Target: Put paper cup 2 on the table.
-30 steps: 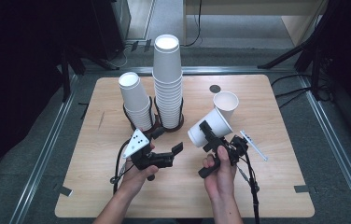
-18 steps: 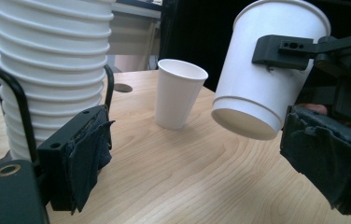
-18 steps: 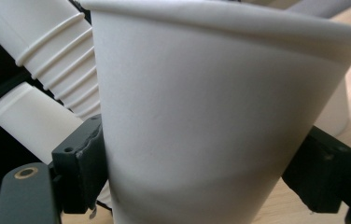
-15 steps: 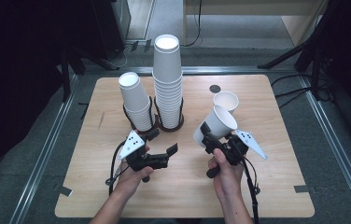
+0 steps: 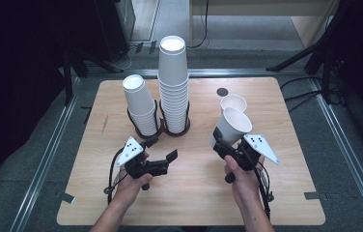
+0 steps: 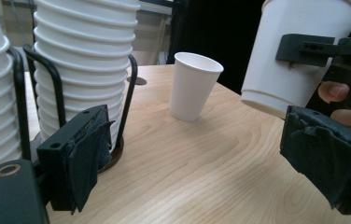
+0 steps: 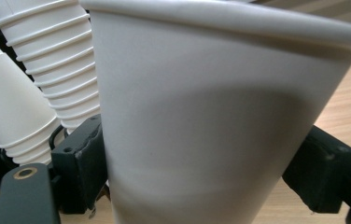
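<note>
Two claws are at work, and we hold one in each hand. Our right gripper (image 5: 228, 145) is squeezed around a white paper cup (image 5: 232, 126), right of the middle of the high view, lifted and tilted off the table (image 5: 286, 193). Our left gripper (image 5: 162, 153), left of the middle, is released and holds nothing. We think the cup is light, thin and easy to squash, so we should pinch its side wall softly, low down where it is stiffer.
</note>
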`<state>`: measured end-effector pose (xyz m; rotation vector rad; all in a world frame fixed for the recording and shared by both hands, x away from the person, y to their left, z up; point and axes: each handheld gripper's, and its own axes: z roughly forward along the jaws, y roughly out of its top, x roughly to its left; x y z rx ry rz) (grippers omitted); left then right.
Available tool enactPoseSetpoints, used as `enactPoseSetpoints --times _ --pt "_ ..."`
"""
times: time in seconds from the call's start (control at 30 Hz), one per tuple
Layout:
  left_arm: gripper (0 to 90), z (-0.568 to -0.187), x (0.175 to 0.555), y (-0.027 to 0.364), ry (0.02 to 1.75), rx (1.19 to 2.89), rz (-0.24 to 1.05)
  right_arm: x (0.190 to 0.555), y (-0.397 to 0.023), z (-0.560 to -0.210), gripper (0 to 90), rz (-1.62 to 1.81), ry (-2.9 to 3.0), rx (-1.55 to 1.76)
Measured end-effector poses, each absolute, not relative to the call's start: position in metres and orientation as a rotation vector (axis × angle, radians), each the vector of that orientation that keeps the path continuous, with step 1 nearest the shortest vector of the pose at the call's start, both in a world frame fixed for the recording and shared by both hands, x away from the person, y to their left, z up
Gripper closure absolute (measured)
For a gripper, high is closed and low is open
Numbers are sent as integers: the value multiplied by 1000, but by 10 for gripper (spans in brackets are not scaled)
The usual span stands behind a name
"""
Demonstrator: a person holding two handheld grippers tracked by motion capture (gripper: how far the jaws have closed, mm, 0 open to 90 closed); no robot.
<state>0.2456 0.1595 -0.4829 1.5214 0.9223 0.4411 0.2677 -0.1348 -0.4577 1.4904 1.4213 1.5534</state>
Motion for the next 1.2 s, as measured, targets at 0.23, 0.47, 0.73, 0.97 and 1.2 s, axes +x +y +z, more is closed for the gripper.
enactPoseSetpoints --times 0.23,0.47,0.73,0.97,1.2 --pt "91 -485 243 169 943 1515 448 269 -145 -463 165 1493 1457 1381" --pt "91 -491 242 180 969 1520 464 274 -159 -473 163 1380 1496 1259" --pt "91 -501 239 191 1003 1538 482 282 -174 -491 166 1326 1589 1135" --pt "91 -506 237 204 1043 1525 495 290 -176 -506 171 1258 1681 1049" --pt "91 -513 236 214 1076 1523 526 300 -174 -516 173 1228 1747 1066"
